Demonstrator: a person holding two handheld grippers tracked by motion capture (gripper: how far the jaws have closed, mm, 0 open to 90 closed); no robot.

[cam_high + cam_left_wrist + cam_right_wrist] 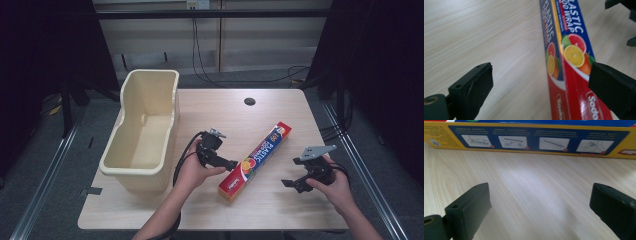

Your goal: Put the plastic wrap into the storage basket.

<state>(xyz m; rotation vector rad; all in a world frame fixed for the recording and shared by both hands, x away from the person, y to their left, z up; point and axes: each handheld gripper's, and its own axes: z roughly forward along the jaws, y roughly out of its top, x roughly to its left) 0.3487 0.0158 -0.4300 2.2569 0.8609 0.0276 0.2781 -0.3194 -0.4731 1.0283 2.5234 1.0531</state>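
Note:
A long plastic wrap box point(256, 160), red and blue with citrus fruit printed on it, lies diagonally on the wooden table point(280, 115). My left gripper point(231, 165) is just left of the box's near half, open, its jaws pointing at the box. In the left gripper view the box point(571, 55) runs up between the spread jaws of my left gripper point(541, 82), near the right jaw. My right gripper point(292, 173) hovers open to the right of the box, apart from it. The right gripper view shows the box's yellow instruction side point(536, 140) beyond my open right gripper point(539, 202).
A tall cream plastic bin point(145, 132) stands at the table's left edge, with nothing in it. A round cable hole point(249, 101) sits at the table's far middle. Cables lie on the floor behind. The right gripper's jaws point(621, 5) show at the top right of the left gripper view.

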